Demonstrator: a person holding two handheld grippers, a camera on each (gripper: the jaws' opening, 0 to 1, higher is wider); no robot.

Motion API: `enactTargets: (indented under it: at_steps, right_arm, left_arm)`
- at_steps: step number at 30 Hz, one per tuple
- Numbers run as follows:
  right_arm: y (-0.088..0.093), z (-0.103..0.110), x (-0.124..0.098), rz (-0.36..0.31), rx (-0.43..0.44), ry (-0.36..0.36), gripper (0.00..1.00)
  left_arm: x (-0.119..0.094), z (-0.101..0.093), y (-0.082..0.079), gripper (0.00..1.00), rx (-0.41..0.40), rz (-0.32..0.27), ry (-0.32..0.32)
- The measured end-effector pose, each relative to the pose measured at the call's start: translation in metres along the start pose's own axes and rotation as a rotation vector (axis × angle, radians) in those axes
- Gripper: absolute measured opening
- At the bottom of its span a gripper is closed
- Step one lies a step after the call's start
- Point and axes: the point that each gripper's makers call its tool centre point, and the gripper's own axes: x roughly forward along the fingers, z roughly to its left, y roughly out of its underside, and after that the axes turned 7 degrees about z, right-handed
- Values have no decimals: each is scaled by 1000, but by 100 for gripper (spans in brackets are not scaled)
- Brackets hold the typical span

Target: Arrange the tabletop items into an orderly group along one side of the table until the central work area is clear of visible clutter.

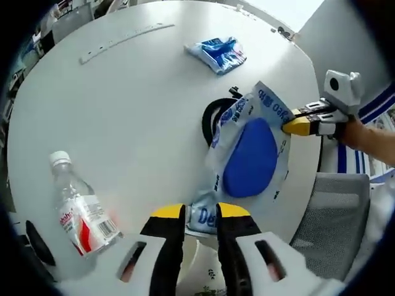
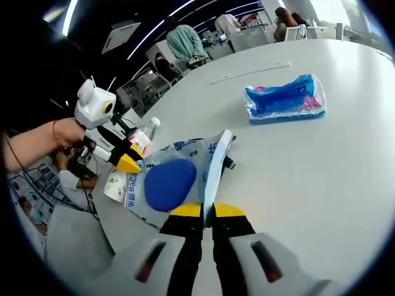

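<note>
I am working over a round white desk [image 1: 123,105], and the tidying looks only partly done. My left hand-held gripper [image 1: 200,213] has its jaws nearly closed, pinching one end of a clear plastic pouch with blue print and a blue oval pad inside [image 1: 250,154]. My right hand-held gripper [image 2: 207,211] has its jaws pressed together on the opposite edge of that same pouch [image 2: 176,179], so the pouch is stretched between the two grippers, near the desk edge. In the left gripper view a black looped cable or strap [image 1: 213,117] peeks out from under it.

Other items lie scattered. A clear plastic water bottle with a red and white label [image 1: 80,213] lies on its side close to my left gripper. A blue and pink plastic-wrapped packet [image 2: 285,98] sits well apart, out on the open surface, and a long pale strip [image 1: 126,42] lies toward the far side.

I judge that the pouch is being placed, while bottle, packet and strip remain to be gathered.
</note>
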Motion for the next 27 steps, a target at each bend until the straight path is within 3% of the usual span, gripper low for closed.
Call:
enactTargets:
  at_steps: [5,12,19,21,23,27]
  right_arm:
    - [-1,0,0,0,-2,0,1]
    - [-1,1,-1,1,-6,2,1]
    - [-1,0,-1,0,-3,2,1]
    - [-1,0,-1,0,-2,2,1]
    - [-1,-1,-1,-2,-4,3,1]
    - [-2,-1,-1,-6,-3,7,1]
  left_arm:
    - [0,1,-1,12,21,-4,-10]
    - [-2,7,-3,0,18,-20,-33]
    - [-1,8,-2,0,1,-19,-18]
    - [0,3,-1,9,-15,-9,32]
    - [3,3,2,16,-3,18,21]
    - [6,1,6,15,-1,43,41]
